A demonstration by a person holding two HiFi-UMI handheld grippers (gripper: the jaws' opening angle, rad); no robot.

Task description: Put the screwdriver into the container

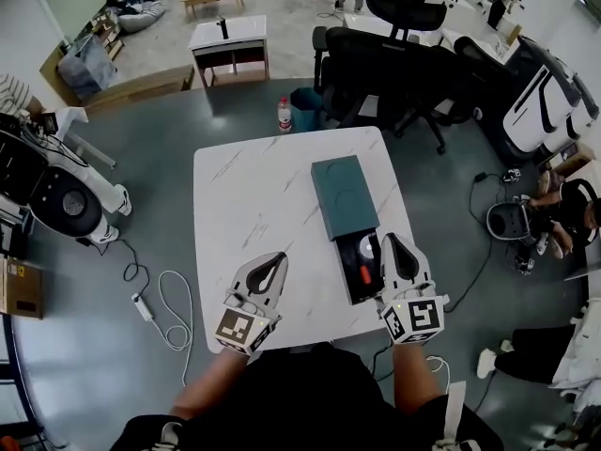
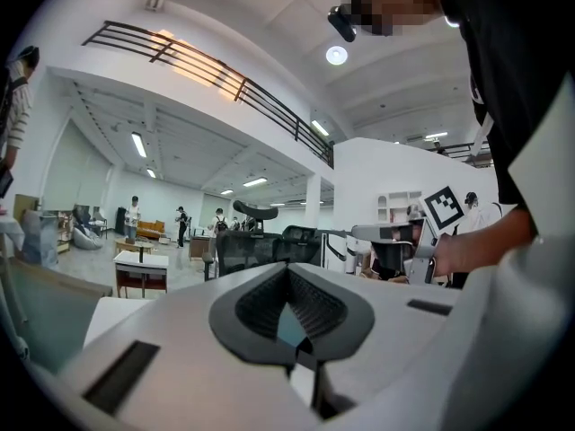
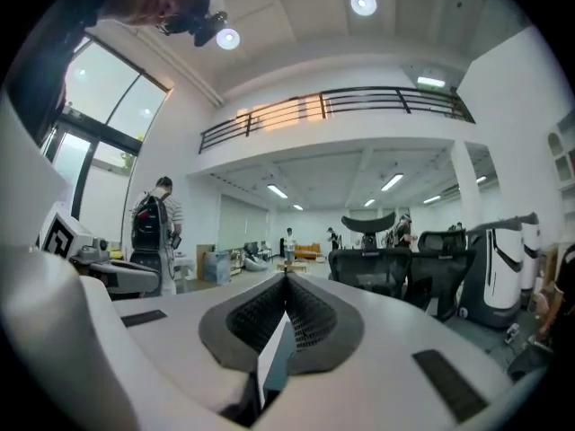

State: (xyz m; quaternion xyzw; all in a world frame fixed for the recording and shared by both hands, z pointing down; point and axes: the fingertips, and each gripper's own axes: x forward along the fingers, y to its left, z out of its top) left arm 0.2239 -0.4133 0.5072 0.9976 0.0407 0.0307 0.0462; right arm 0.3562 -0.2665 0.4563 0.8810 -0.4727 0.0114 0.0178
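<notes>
On the white marble table (image 1: 246,216) lies a teal container (image 1: 344,195) with a black tray (image 1: 355,285) slid out toward me. The screwdriver (image 1: 364,272), orange-handled, lies inside that tray. My right gripper (image 1: 392,244) hovers just right of the tray, its tip over the tray's right edge, jaws shut and empty. My left gripper (image 1: 273,263) hangs over the bare table left of the tray, also shut and empty. In the left gripper view the left gripper (image 2: 289,268) points level across the room. The right gripper (image 3: 287,277) does the same in its own view; neither shows the table.
A bottle (image 1: 285,114) and a teal bin (image 1: 305,109) stand on the floor beyond the table. Black office chairs (image 1: 394,64) crowd the far right. A white cable (image 1: 171,310) loops on the floor at the left. People sit at the right edge.
</notes>
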